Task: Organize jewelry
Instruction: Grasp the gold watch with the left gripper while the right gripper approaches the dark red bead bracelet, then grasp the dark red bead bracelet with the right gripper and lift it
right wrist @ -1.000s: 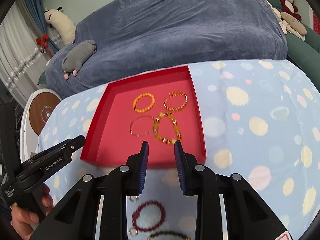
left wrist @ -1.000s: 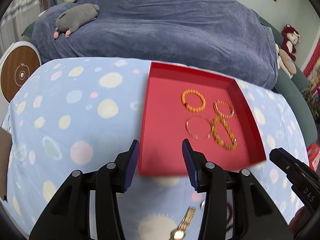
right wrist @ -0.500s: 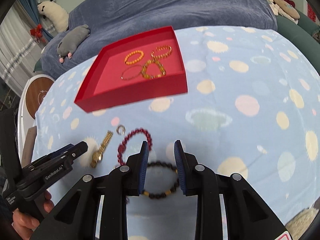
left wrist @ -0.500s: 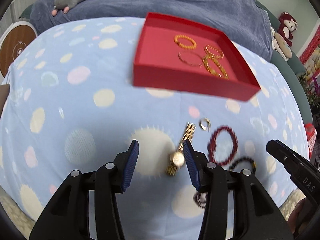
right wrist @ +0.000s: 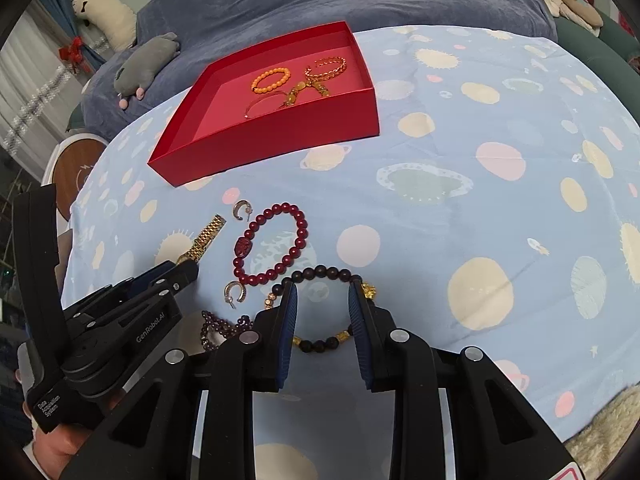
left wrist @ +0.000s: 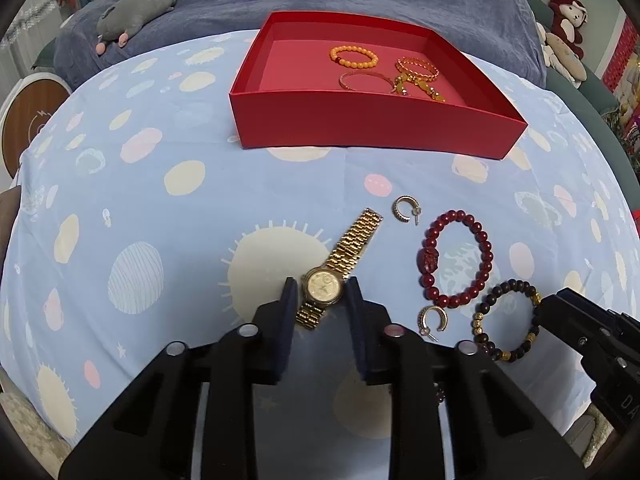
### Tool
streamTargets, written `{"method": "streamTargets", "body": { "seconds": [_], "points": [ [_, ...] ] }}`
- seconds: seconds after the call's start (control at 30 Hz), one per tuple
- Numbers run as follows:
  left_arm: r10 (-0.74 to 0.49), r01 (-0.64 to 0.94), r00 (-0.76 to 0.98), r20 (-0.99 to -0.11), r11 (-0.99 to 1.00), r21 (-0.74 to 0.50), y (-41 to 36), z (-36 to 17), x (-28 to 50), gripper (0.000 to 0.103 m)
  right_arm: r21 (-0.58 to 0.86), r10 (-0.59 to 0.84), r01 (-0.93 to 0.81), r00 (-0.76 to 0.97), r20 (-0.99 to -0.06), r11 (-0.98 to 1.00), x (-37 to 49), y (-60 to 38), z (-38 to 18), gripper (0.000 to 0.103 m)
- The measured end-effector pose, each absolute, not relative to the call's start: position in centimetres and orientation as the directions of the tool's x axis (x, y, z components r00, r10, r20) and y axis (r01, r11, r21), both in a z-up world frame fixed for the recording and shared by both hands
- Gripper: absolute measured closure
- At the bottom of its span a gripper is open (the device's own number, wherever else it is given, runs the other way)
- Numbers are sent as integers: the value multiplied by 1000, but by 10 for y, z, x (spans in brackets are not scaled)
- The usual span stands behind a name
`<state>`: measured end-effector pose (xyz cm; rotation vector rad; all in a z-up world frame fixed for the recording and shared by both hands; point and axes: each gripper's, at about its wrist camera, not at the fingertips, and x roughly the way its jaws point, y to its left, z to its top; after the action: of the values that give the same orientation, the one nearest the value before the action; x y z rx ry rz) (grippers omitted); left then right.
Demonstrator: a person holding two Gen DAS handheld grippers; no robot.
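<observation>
A gold watch (left wrist: 338, 268) lies on the blue spotted cloth. My left gripper (left wrist: 320, 292) is open with its jaws on either side of the watch face. A dark bead bracelet with gold beads (right wrist: 324, 308) lies between the jaws of my open right gripper (right wrist: 322, 300). A dark red bead bracelet (left wrist: 454, 258) and two hoop earrings (left wrist: 406, 208) (left wrist: 432, 318) lie between them. The red tray (left wrist: 372, 118) at the back holds several gold and orange bracelets (left wrist: 354, 58).
A small purple bead bracelet (right wrist: 220, 328) lies near the left gripper body in the right wrist view. A blue-covered sofa with a grey plush toy (left wrist: 132, 12) stands behind the table. The cloth-covered table edge is close in front.
Both grippers have pulled back from the tray and dropped low to the cloth. The left now straddles the watch and the right straddles the dark bracelet.
</observation>
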<state>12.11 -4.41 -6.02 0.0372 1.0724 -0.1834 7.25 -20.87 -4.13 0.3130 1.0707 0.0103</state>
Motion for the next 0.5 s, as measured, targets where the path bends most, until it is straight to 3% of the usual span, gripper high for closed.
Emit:
{"method": "streamTargets", "body": {
  "seconds": [0.5],
  "points": [
    [-103, 12, 471, -876, 994, -111, 13, -52, 118, 81, 226, 163, 83, 465, -870, 971, 110, -180, -50, 76]
  ]
}}
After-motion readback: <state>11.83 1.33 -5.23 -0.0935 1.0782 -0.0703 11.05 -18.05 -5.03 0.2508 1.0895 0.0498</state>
